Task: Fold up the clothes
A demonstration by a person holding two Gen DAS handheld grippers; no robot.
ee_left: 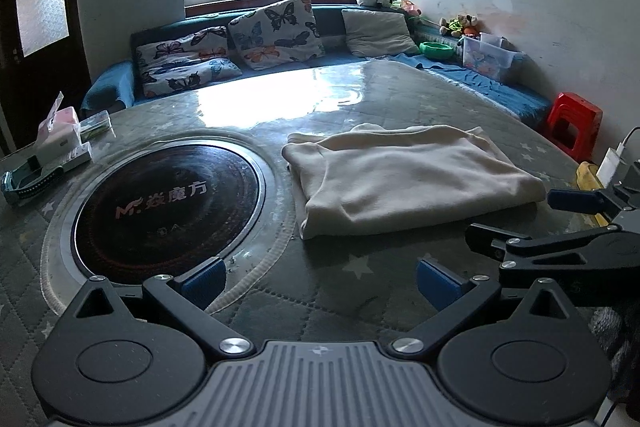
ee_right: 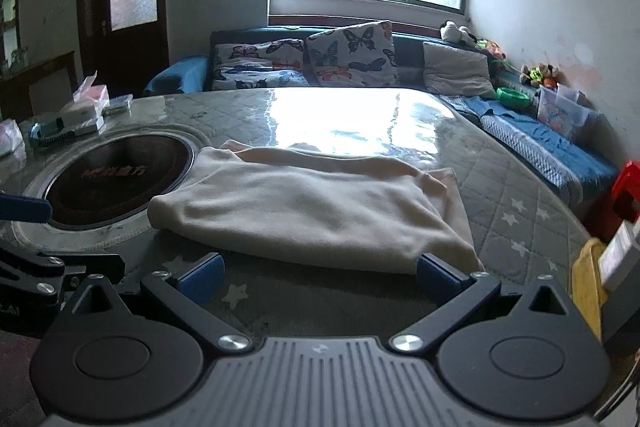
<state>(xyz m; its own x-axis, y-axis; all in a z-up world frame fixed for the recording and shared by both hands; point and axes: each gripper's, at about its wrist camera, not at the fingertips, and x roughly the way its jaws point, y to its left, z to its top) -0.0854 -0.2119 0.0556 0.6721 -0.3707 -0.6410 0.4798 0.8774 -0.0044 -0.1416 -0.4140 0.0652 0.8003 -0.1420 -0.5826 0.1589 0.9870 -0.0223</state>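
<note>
A cream garment (ee_left: 404, 175) lies folded into a flat rectangle on the quilted star-print table; it also shows in the right wrist view (ee_right: 312, 211). My left gripper (ee_left: 320, 281) is open and empty, hovering above the table just in front of the garment's near left corner. My right gripper (ee_right: 320, 277) is open and empty, right at the garment's near edge, its right pad (ee_right: 434, 277) close to the near right corner. The right gripper's body also shows at the right edge of the left wrist view (ee_left: 568, 247).
A round black cooktop (ee_left: 168, 207) is set into the table left of the garment. A tissue box (ee_left: 60, 135) and small items sit at the table's far left. A sofa with butterfly pillows (ee_left: 276, 31) lies behind. A red stool (ee_left: 574, 125) stands to the right.
</note>
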